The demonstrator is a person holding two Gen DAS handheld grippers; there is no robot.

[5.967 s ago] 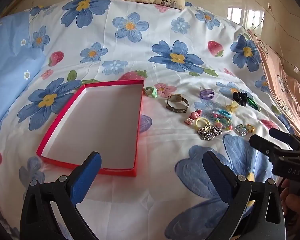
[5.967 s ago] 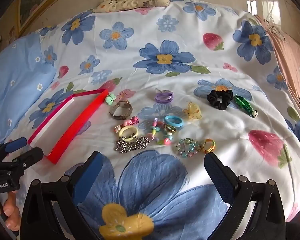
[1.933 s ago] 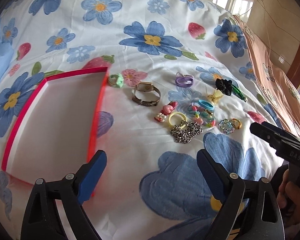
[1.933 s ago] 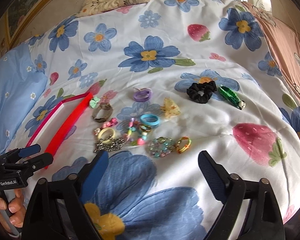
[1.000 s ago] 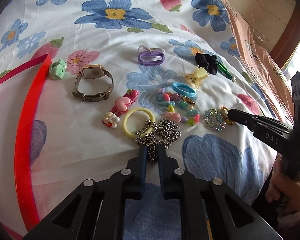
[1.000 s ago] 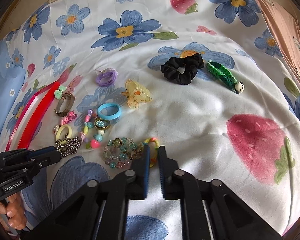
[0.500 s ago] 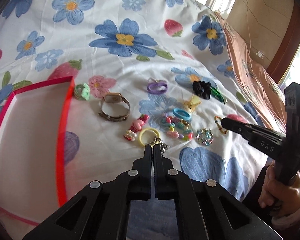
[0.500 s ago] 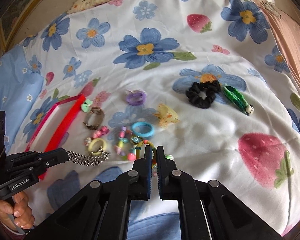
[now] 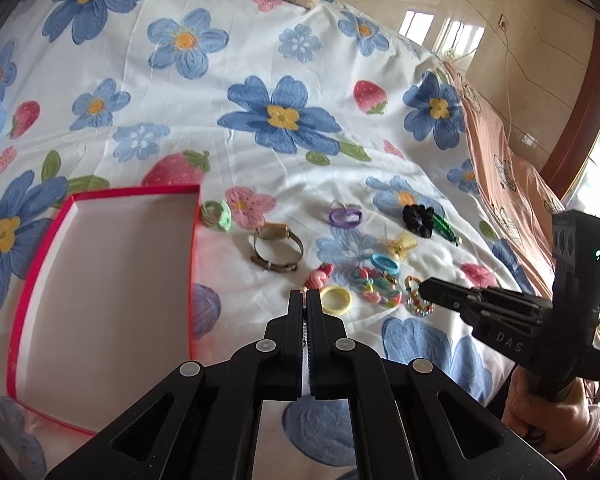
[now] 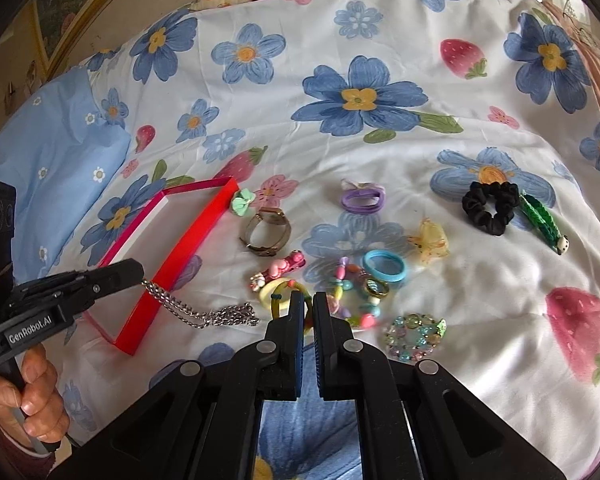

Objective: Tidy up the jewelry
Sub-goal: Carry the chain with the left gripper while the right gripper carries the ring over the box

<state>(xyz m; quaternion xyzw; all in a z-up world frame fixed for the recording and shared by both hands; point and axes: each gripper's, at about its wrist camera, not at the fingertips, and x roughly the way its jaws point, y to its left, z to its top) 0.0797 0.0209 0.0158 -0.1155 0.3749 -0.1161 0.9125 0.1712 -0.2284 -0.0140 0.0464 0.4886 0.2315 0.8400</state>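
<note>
My left gripper (image 9: 305, 296) is shut on a silver chain (image 10: 204, 316). In the right wrist view the chain droops from the left gripper (image 10: 140, 274) toward the sheet beside the red box (image 10: 188, 252). My right gripper (image 10: 308, 300) is shut on a thin yellow-green-orange ring (image 10: 275, 305), and the left wrist view shows this ring (image 9: 412, 282) at the right gripper's tip (image 9: 422, 290). The red box (image 9: 194, 260), white inside, holds nothing. The chain is mostly hidden behind the jaws in the left wrist view.
On the flowered bedsheet lie a watch (image 10: 266, 232), yellow hair tie (image 9: 336, 299), blue ring (image 10: 384, 266), beaded bracelet (image 10: 412, 336), purple hair tie (image 10: 362, 198), black scrunchie (image 10: 490, 206), green clip (image 10: 540, 224) and mint bow (image 9: 216, 214). A hand (image 10: 28, 396) grips the left handle.
Both grippers closed on their pieces and then rose and drew back. The chain now hangs off the sheet toward the box, and the ring has left the beaded bracelet.
</note>
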